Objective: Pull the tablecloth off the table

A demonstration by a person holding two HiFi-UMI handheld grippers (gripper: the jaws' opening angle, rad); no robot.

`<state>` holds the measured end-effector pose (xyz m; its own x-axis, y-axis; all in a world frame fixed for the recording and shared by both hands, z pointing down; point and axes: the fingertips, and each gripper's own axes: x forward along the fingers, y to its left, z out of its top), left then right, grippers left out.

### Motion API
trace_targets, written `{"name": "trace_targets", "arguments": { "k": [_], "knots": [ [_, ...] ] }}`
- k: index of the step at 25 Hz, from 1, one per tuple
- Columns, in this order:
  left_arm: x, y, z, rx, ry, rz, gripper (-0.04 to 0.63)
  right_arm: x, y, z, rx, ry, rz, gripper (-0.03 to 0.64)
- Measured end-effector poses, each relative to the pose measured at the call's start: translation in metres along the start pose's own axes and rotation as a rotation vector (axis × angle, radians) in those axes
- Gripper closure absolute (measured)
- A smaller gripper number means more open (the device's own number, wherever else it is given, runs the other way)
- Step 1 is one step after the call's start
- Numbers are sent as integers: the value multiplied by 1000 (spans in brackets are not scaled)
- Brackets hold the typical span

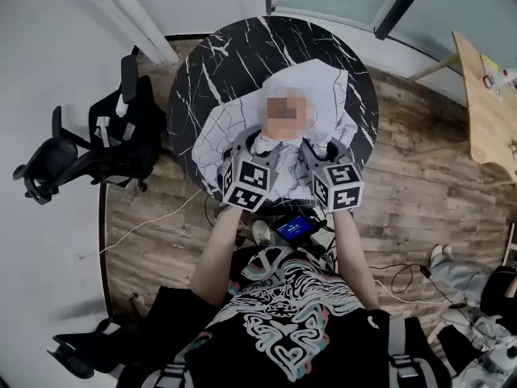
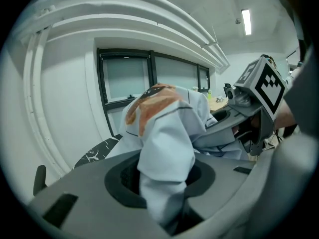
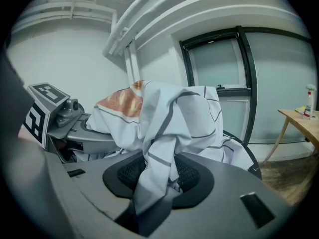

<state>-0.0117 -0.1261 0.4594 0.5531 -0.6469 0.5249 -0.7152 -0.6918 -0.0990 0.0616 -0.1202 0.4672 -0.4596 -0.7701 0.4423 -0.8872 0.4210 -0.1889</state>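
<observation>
A white tablecloth [image 1: 323, 95] with thin grey lines lies bunched over the near half of the round black marble table [image 1: 226, 63], whose far part is bare. Both grippers hold the cloth's near edge, lifted above the table edge. My left gripper [image 1: 249, 153] is shut on a fold of the tablecloth [image 2: 164, 148], which hangs between its jaws [image 2: 167, 183]. Beside it, my right gripper [image 1: 319, 156] pinches another fold of the tablecloth [image 3: 169, 128] between its jaws [image 3: 159, 178]. Each gripper view shows the other gripper [image 2: 249, 118] [image 3: 55, 116] close alongside. An orange patch [image 3: 122, 101] shows on the raised cloth.
A black office chair [image 1: 89, 148] stands left of the table and another dark chair [image 1: 89, 350] at lower left. A light wooden table [image 1: 489, 111] is at the right edge. Cables [image 1: 400, 277] run over the wooden floor, and a small lit screen [image 1: 295, 229] sits by my body.
</observation>
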Motion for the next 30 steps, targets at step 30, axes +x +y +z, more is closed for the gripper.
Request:
{"name": "trace_targets", "arguments": {
  "k": [30],
  "knots": [
    [-75,5,51,65,-176,16,450,-52,49,60,-77,-166,-58,460]
  ]
}}
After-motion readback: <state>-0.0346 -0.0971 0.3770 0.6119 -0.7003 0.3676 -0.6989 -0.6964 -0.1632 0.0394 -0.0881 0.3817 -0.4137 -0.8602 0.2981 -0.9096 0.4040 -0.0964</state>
